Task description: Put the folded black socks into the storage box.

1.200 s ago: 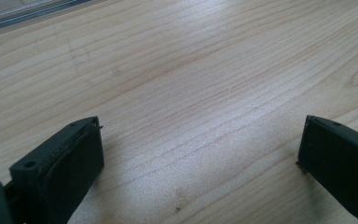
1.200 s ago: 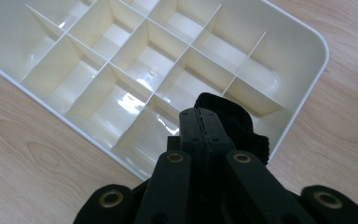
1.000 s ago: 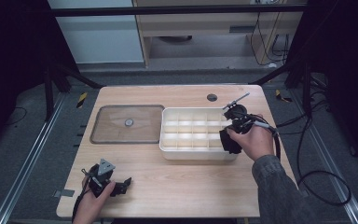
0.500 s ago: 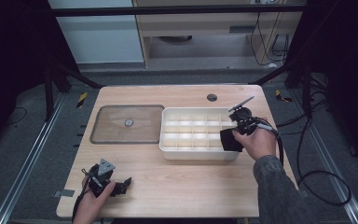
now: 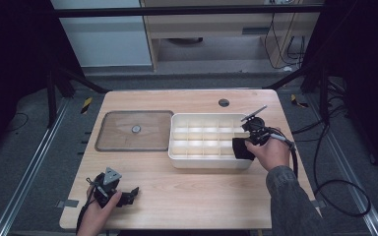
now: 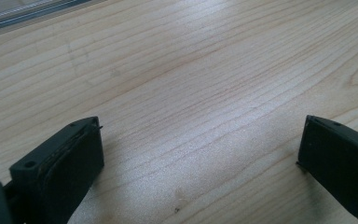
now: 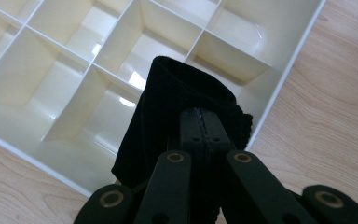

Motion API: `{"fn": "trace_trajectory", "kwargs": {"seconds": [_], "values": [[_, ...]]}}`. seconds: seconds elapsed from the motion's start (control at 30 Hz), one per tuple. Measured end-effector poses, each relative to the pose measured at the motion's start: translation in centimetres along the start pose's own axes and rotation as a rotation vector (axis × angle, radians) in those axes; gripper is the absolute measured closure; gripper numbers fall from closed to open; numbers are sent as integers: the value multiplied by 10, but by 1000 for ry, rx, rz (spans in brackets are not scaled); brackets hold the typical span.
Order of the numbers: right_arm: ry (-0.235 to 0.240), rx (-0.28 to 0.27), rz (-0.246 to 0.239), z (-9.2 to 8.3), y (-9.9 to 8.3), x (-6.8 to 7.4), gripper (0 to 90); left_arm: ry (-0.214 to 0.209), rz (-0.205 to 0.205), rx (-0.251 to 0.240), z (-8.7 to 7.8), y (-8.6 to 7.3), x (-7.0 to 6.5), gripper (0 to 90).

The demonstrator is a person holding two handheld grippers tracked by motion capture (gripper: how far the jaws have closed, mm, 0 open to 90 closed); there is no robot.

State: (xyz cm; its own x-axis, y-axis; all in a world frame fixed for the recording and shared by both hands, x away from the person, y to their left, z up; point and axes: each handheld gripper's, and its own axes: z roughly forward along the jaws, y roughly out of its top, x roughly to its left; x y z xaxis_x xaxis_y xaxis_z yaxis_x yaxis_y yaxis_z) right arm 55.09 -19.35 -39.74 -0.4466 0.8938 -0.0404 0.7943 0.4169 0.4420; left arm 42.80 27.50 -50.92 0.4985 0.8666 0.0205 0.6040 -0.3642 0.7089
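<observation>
A white divided box point(image 5: 204, 142) with several empty cream compartments point(image 7: 70, 70) sits in the middle of the wooden table. My right gripper point(image 5: 246, 142) point(image 7: 204, 122) is shut on a black cloth point(image 7: 177, 102), which hangs over the box's near right corner compartment point(image 5: 240, 148). At the table's front left corner my left gripper point(image 5: 128, 195) rests low over bare wood, its jaws wide apart with nothing between them; its fingertips point(image 6: 74, 149) show in the left gripper view.
A clear flat lid point(image 5: 135, 130) with a small round knob lies left of the box. A dark round hole point(image 5: 223, 103) is in the tabletop behind the box. The right gripper's cable point(image 5: 320, 162) loops off the table's right edge.
My right gripper has sunk with the black cloth, bringing it lower into the box's near right corner. The left gripper has stayed where it was.
</observation>
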Motion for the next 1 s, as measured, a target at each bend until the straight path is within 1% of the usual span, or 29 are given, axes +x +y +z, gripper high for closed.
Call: {"fn": "trace_trajectory", "kwargs": {"seconds": [0.13,0.23,0.37,0.43,0.57,0.63,0.7,0.87,1.0], "values": [[-2,4,-7,2,0,1,900,0,-3,-3,0,0,0,0],[3,5,6,3,-1,1,900,-1,-2,-3,0,0,0,0],[5,1,4,5,-4,0,900,-1,-1,-2,0,0,0,0],[5,3,12,6,-4,1,900,0,-1,-2,0,0,0,0],[9,1,1,7,-6,1,900,-1,0,-2,0,0,0,0],[11,3,14,7,-7,2,900,-1,0,-2,0,0,0,0],[18,-2,16,8,-8,1,900,-1,0,-2,0,0,0,0],[12,-5,12,8,-10,2,900,-1,1,-2,0,0,0,0],[19,-9,17,9,-12,3,900,-1,2,-1,0,0,-1,0]]}}
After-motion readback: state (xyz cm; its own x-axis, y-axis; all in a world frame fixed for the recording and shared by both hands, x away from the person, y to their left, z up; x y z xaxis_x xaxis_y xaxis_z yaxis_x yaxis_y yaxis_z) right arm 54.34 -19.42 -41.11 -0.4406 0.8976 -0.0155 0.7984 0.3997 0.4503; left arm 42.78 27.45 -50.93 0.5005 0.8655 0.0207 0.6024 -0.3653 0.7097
